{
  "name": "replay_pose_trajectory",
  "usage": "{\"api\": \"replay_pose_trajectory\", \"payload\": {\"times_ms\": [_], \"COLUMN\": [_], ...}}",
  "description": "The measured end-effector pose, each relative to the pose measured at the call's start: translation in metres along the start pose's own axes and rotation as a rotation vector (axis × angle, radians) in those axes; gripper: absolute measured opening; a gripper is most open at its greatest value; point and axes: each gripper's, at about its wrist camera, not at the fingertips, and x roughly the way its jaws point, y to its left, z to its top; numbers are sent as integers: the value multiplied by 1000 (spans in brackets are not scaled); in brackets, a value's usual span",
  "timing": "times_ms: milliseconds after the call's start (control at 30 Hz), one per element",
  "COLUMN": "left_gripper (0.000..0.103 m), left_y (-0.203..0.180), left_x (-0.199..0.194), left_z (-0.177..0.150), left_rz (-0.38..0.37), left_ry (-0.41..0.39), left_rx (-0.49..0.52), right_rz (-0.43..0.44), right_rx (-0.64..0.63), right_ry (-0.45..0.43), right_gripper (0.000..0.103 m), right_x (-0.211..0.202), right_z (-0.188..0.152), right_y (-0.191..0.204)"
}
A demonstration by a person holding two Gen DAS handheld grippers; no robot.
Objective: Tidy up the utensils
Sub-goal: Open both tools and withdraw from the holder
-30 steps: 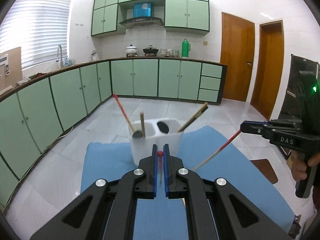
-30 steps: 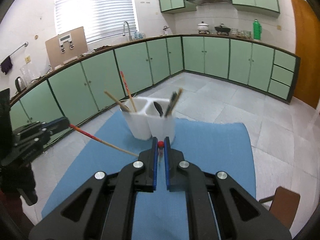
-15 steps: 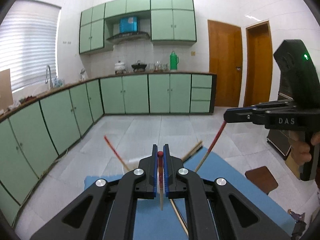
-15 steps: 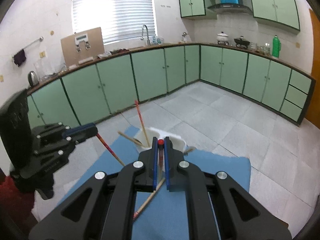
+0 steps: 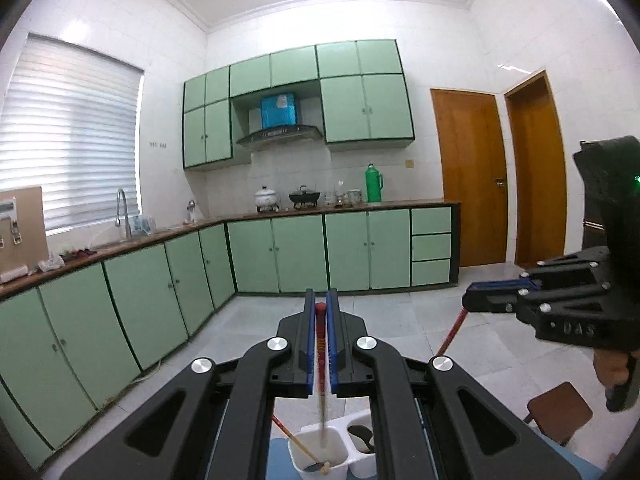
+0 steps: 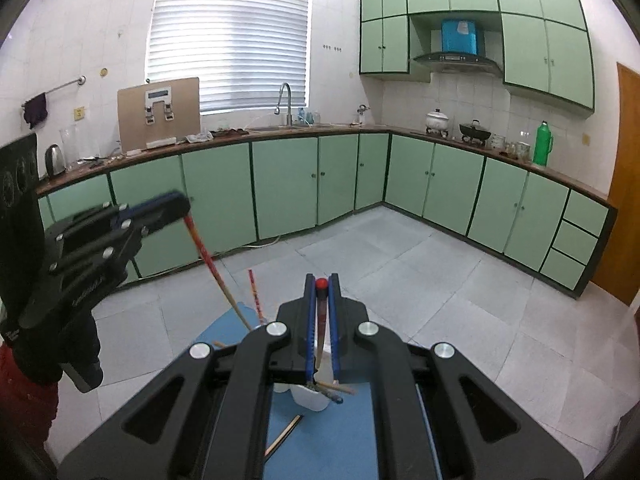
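Observation:
My left gripper [image 5: 320, 306] is shut on a red-topped chopstick [image 5: 321, 344] that hangs down with its pale tip inside the left compartment of the white utensil holder [image 5: 316, 465]. My right gripper [image 6: 321, 284] is shut on a second red-topped chopstick [image 6: 319, 332], held above the holder [image 6: 310, 398]. In the left wrist view the right gripper [image 5: 472, 304] shows at the right with its chopstick [image 5: 450, 332] slanting down. In the right wrist view the left gripper [image 6: 180, 202] shows at the left with its chopstick [image 6: 216, 276].
The holder stands on a blue mat [image 6: 336, 440]; it holds another red chopstick [image 6: 255, 294] and dark-headed utensils [image 5: 362, 438]. A wooden stick [image 6: 284, 436] lies on the mat. A brown stool [image 5: 560, 410] stands at the right. Green cabinets [image 5: 300, 256] line the far walls.
Both grippers rose and tilted their chopsticks toward upright. The left one now stands directly over the holder, its chopstick tip down inside the left compartment.

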Motion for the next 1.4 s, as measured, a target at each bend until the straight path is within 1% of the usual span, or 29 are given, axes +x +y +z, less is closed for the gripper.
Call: {"api": "replay_pose_trajectory", "payload": {"times_ms": [67, 167, 200, 267, 300, 333, 367, 400, 433, 467, 500, 567, 600, 633, 667, 700, 767, 833, 867, 933, 1000, 1033, 1100, 1200, 1267, 1300, 1400], "left_gripper": [5, 5, 5, 6, 6, 7, 10, 14, 18, 26, 30, 32, 37, 40, 45, 49, 55, 59, 62, 67, 72, 74, 78, 80, 80, 80, 80], "left_y": [4, 11, 14, 18, 21, 23, 25, 28, 29, 30, 31, 32, 32, 33, 31, 28, 22, 17, 14, 8, 1, -2, -7, -8, -9, -10, -11], "left_x": [16, 41, 50, 61, 64, 65, 63, 61, 58, 52, 48, 37, 29, 22, 11, 4, -16, -30, -37, -53, -61, -63, -66, -70, -72, -73, -74], "left_z": [-10, -31, -40, -51, -58, -60, -63, -63, -63, -62, -61, -57, -56, -55, -55, -56, -60, -67, -72, -88, -107, -113, -139, -173, -197, -212, -243], "left_rz": [3, -16, -19, -25, -26, -25, -25, -23, -19, -10, -5, -1, -1, 3, 15, 25, 38, 45, 47, 41, 45, 48, 48, 48, 45, 56, 69], "left_ry": [27, 99, 138, 188, 213, 227, 237, 232, 225, 218, 213, 204, 198, 193, 186, 180, 166, 167, 168, 184, 220, 234, 286, 364, 419, 448, 514], "left_rx": [-14, -50, -57, -74, -89, -98, -106, -107, -106, -103, -103, -105, -109, -110, -106, -96, -77, -71, -72, -82, -93, -99, -123, -163, -191, -203, -215], "right_rz": [-11, -27, -25, -8, -9, -9, -6, -7, -14, -28, -40, -58, -64, -75, -88, -98, -120, -139, -148, -153, -152, -152, -149, -154, -158, -160, -153], "right_rx": [-4, -5, -1, 10, 19, 33, 50, 61, 69, 76, 81, 88, 90, 95, 99, 100, 98, 93, 94, 92, 100, 110, 128, 144, 157, 165, 188], "right_ry": [17, 64, 80, 130, 139, 148, 151, 146, 135, 117, 103, 80, 72, 57, 37, 23, -10, -41, -53, -60, -51, -43, -14, 25, 67, 82, 130], "right_gripper": [5, 5, 5, 6, 7, 9, 12, 21, 33, 39, 46, 48, 51, 58, 61, 68, 75, 86, 89, 93, 96, 96, 97, 98, 98, 98, 98], "right_x": [14, 44, 52, 69, 72, 77, 79, 78, 76, 71, 67, 57, 52, 45, 36, 29, 13, -5, -13, -24, -28, -30, -31, -30, -23, -20, -13], "right_z": [-5, -18, -21, -29, -32, -35, -38, -39, -40, -41, -41, -42, -44, -45, -48, -52, -59, -71, -79, -96, -113, -124, -148, -181, -204, -211, -237], "right_y": [0, 0, 1, 0, -1, -3, -6, -7, -8, -11, -12, -16, -18, -19, -20, -22, -22, -18, -16, -10, -6, -2, 5, 19, 27, 30, 41]}}
